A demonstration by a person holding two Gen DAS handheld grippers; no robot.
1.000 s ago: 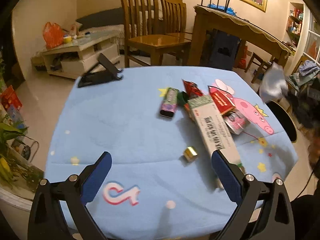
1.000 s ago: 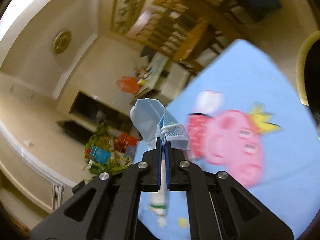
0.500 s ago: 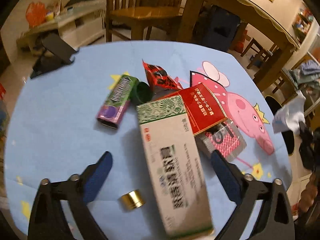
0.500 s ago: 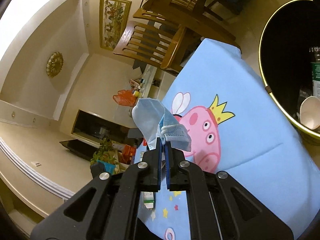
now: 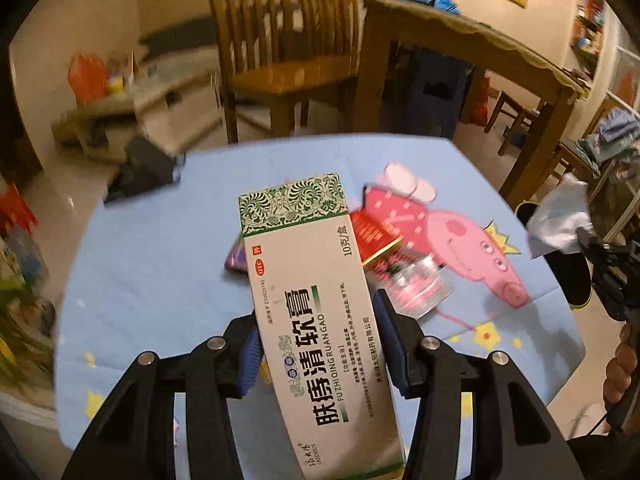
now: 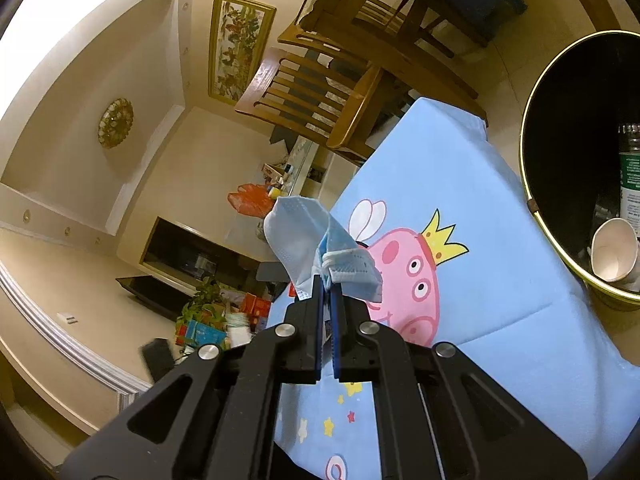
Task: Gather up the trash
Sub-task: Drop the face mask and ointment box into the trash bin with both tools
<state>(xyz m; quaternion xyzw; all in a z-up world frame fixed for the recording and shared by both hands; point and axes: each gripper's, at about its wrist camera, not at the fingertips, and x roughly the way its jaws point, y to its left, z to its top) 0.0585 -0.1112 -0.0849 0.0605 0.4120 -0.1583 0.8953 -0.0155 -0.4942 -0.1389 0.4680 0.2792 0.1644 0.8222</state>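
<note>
Left wrist view: low and centre in the frame, the left gripper (image 5: 316, 344) has its 2 blue pads pressed on the long sides of the ointment box (image 5: 316, 300), which tilts up toward the upper middle of the picture. Behind the box, near mid-frame, a red carton (image 5: 374, 232) and a crinkled foil packet (image 5: 416, 288) lie on the blue tablecloth (image 5: 160, 248), blurred. At the right edge the right gripper (image 5: 582, 236) shows, carrying something pale over the dark bin.

Right wrist view: at centre, the right gripper (image 6: 327, 284) is clamped tight on a crumpled blue face mask (image 6: 304, 236), its pads nearly meeting. At the upper right sits the black bin (image 6: 532, 204) with its gold rim; a paper cup (image 6: 614, 254) lies inside.

The mask seems not yet over the opening, so the gripper should travel right, past the rim, before releasing. The mask is light and may cling to a pad, so a wide opening would help. The box should be kept squeezed evenly; its smooth sides could slip.
</note>
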